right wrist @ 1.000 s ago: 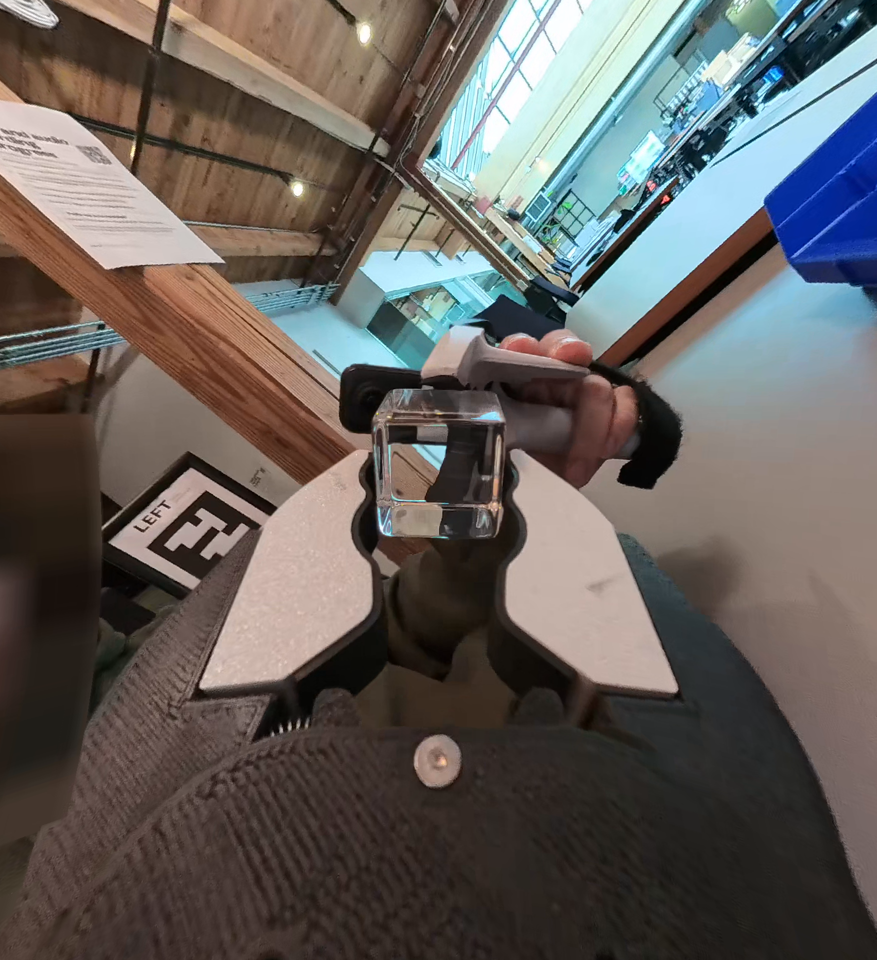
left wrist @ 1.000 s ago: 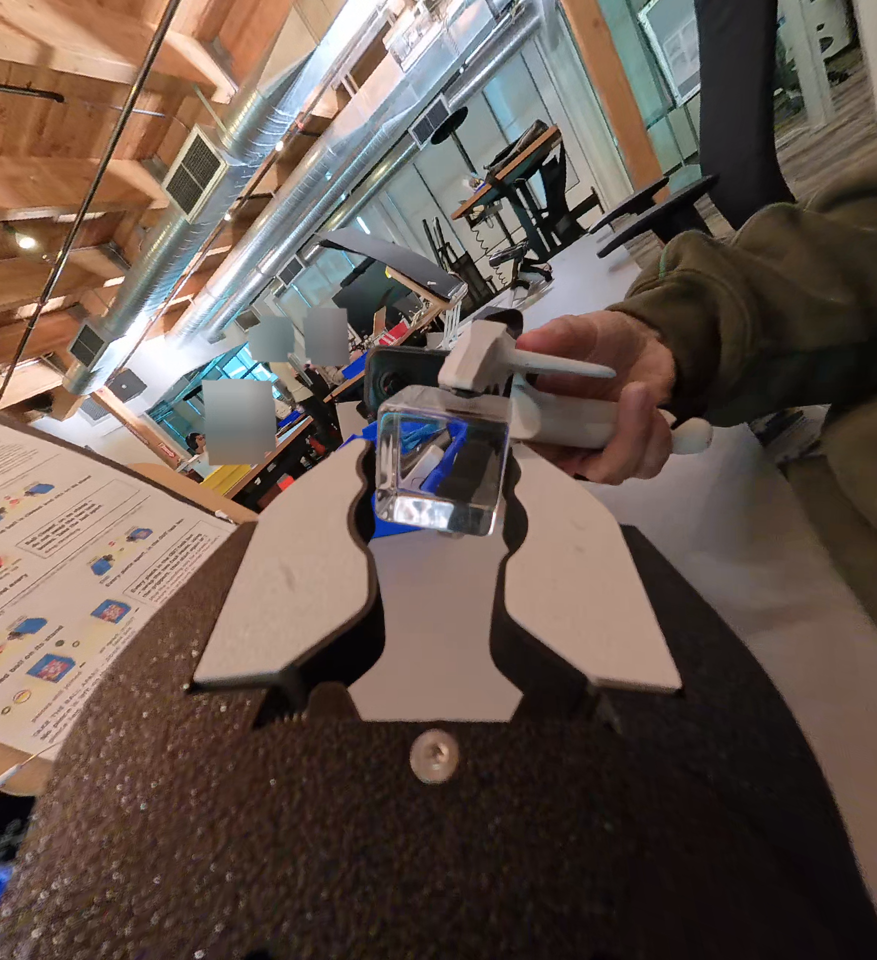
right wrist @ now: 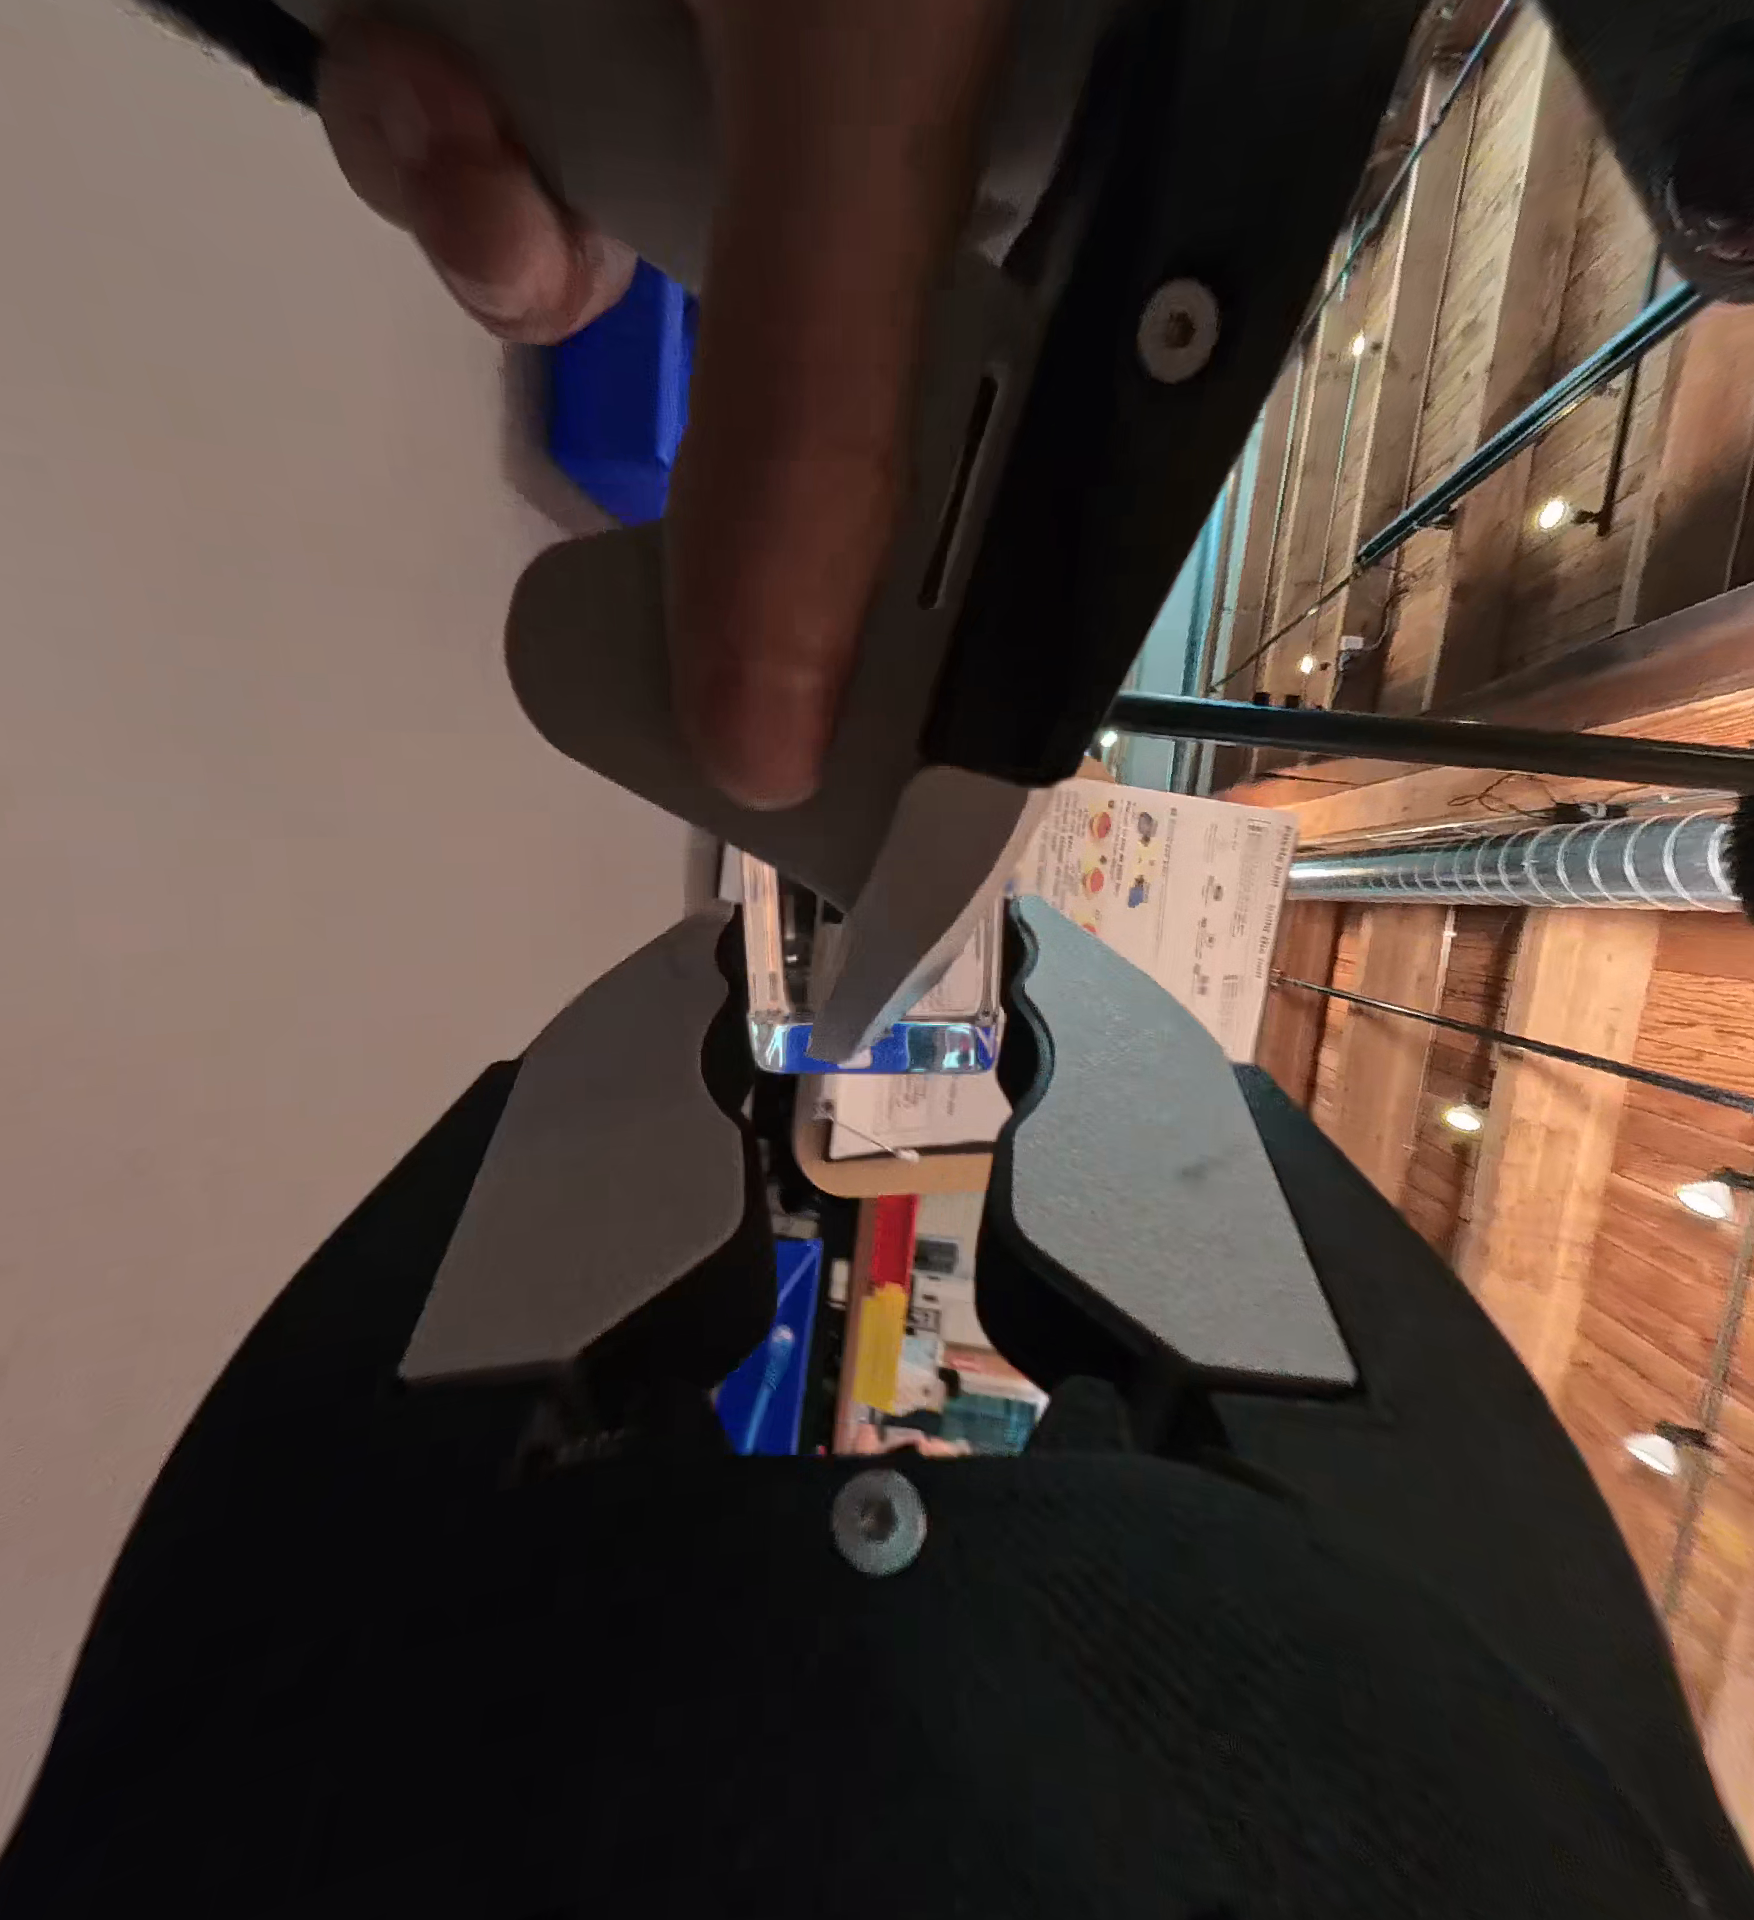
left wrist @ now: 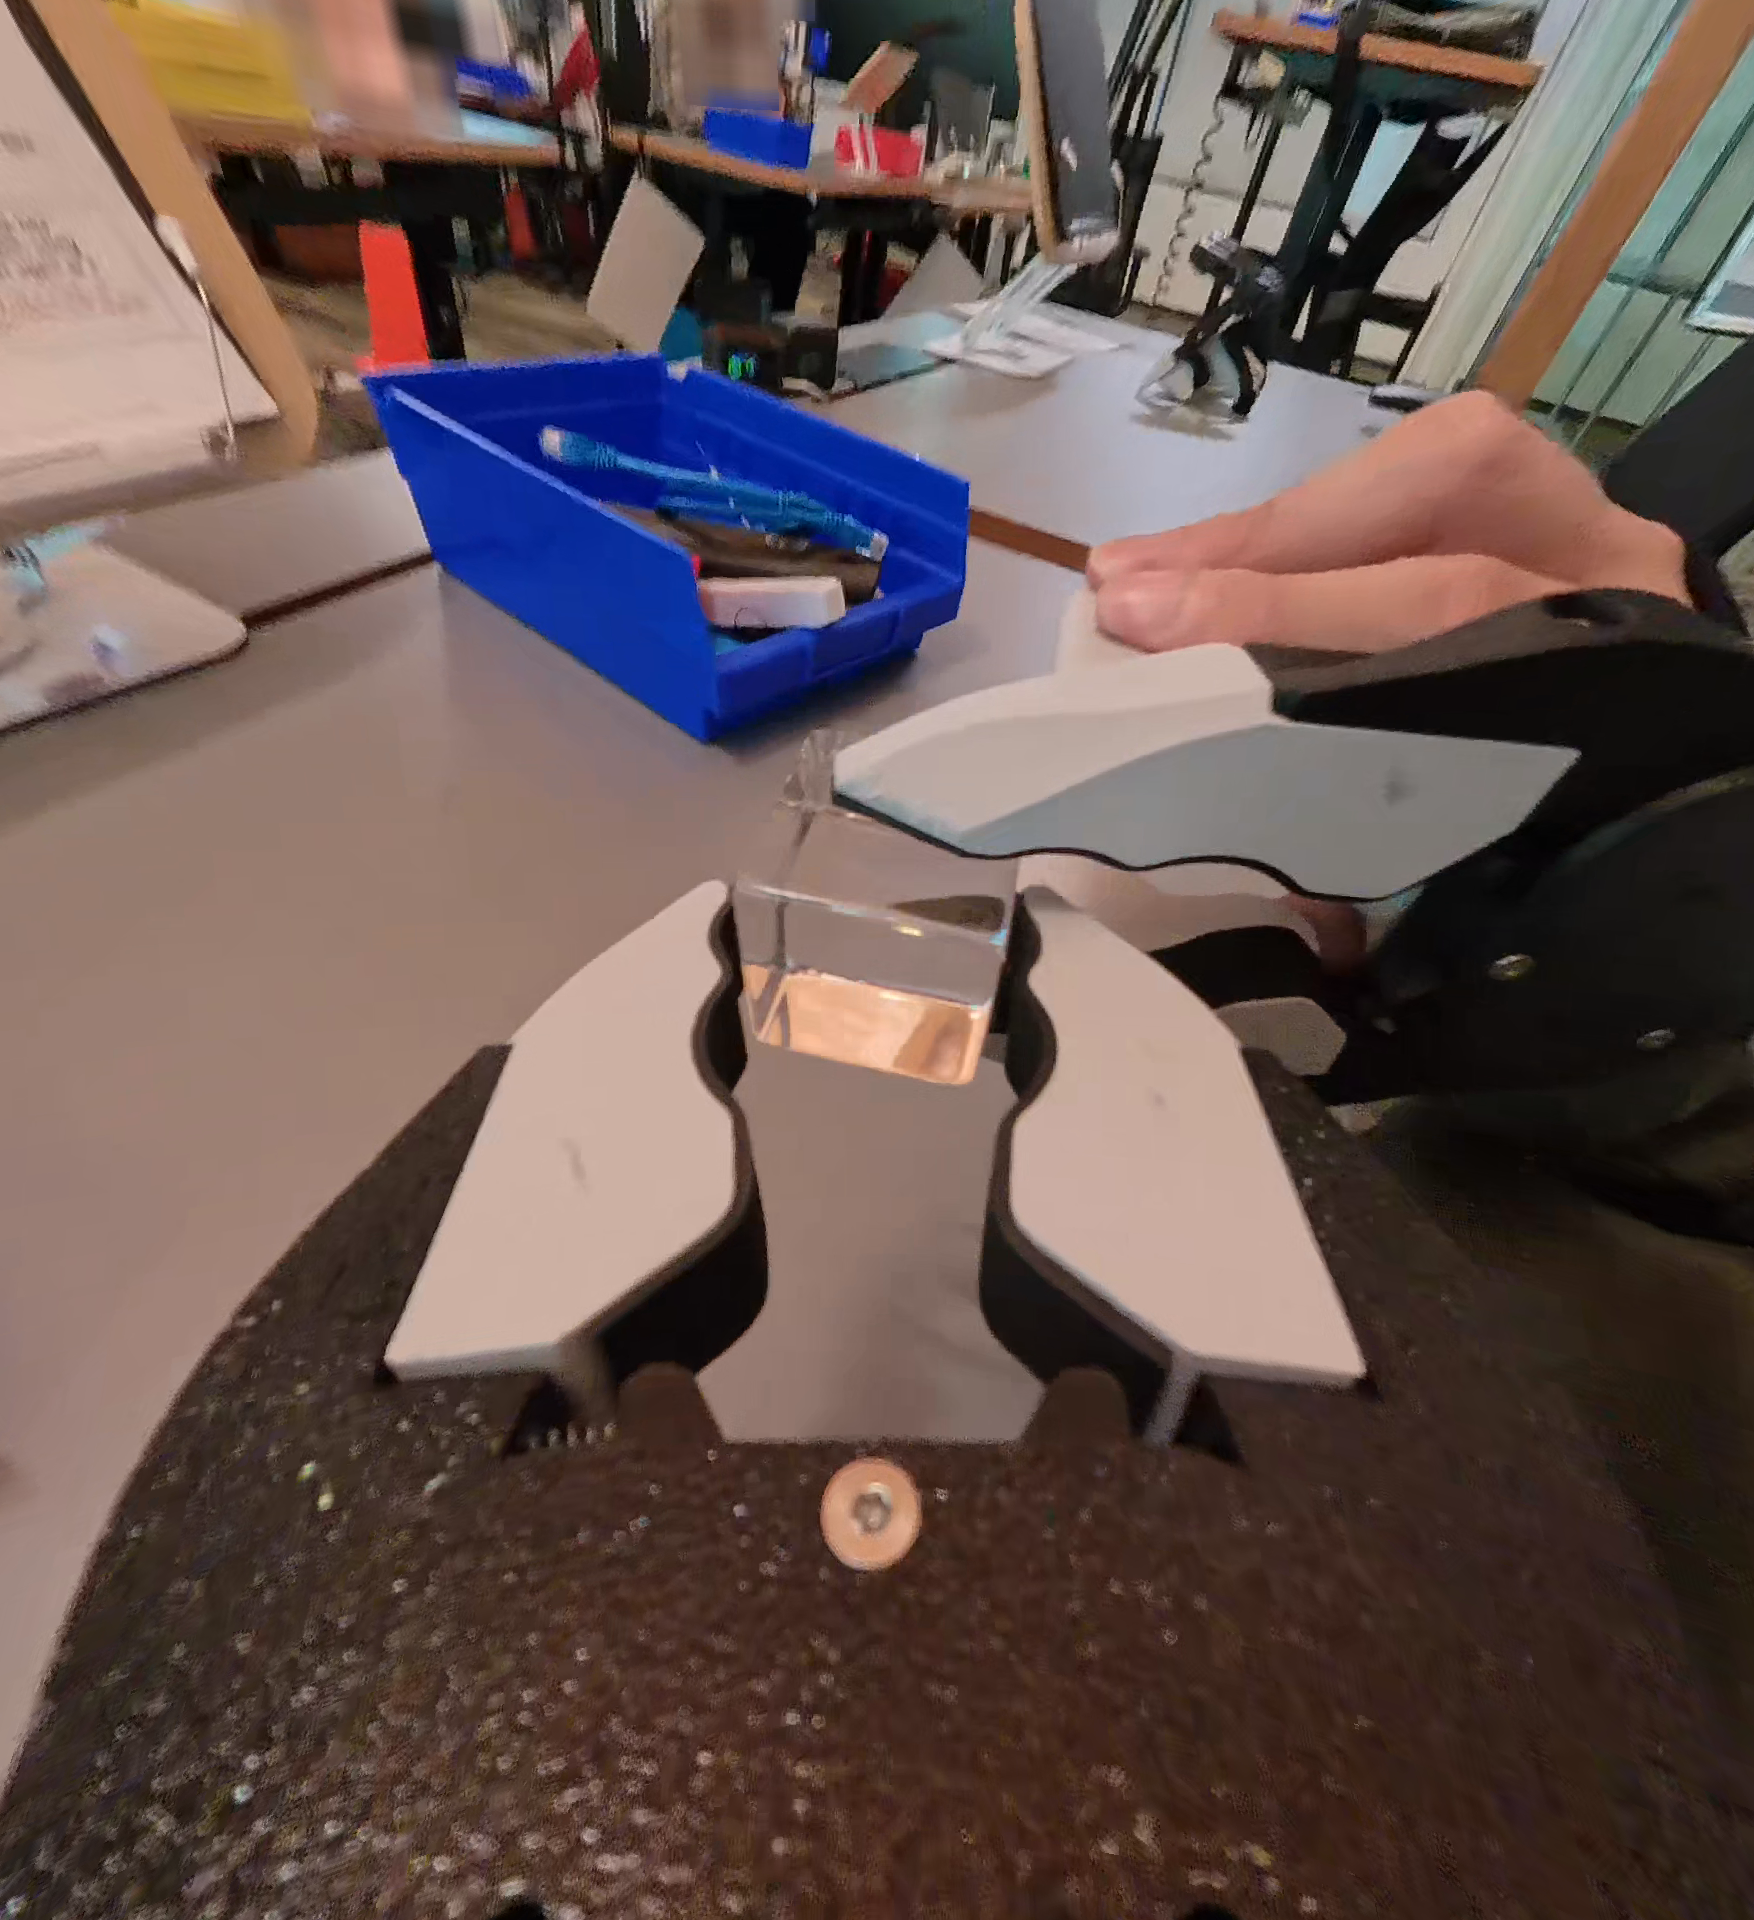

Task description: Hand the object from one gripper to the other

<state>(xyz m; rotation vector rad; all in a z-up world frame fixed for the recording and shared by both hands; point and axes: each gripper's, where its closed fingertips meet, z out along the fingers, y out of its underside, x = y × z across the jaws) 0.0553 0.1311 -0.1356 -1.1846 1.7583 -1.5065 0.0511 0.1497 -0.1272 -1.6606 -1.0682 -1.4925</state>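
Mid-handover: my left tool and right tool both clamp the clear glass cube, held above the grey surface. Next, I judge, one tool must open and back away.

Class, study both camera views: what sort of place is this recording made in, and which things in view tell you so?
Probably a shared workshop or lab office: a grey work table with a blue parts bin of cables, more cluttered benches behind, and exposed timber walls with a metal duct.
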